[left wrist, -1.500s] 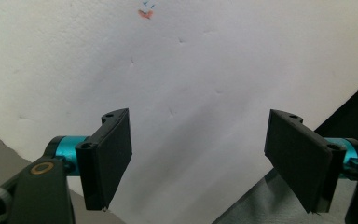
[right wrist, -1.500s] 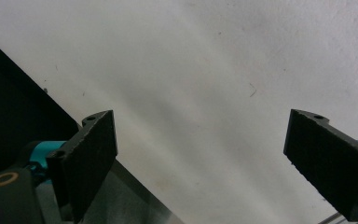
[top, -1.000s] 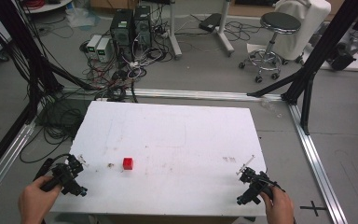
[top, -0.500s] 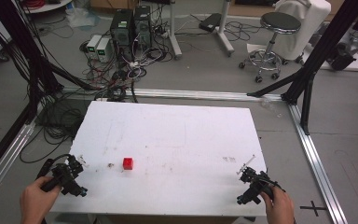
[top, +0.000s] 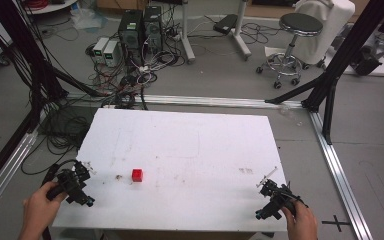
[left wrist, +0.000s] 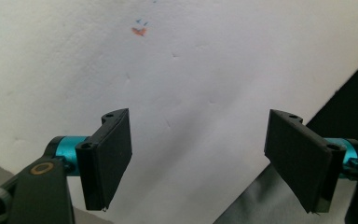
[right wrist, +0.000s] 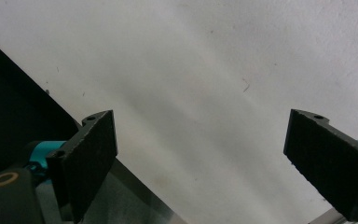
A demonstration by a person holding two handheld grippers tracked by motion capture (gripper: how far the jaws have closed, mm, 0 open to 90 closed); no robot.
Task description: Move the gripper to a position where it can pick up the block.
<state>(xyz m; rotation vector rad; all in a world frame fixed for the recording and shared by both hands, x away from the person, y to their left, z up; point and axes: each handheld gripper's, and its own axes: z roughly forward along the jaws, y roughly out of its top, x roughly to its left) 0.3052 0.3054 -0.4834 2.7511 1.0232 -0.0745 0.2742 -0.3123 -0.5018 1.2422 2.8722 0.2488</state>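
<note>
A small red cube [top: 137, 175] sits on the white table [top: 190, 145], left of centre near the front. My left gripper [top: 81, 175] rests at the table's front left corner, a hand holding it, well left of the cube. Its jaws stand wide apart in the left gripper view [left wrist: 200, 158] with only bare tabletop between them. My right gripper [top: 268, 188] lies at the front right corner. Its jaws also stand far apart in the right gripper view [right wrist: 214, 163], nothing held. The cube shows in neither gripper view.
A small brownish speck [top: 118, 177] lies just left of the cube. An orange and blue mark [left wrist: 140, 31] stains the tabletop. Behind the table are computer towers [top: 141, 27], tangled cables [top: 130, 75] and a stool [top: 294, 30]. Aluminium frame rails [top: 337, 165] run along the sides.
</note>
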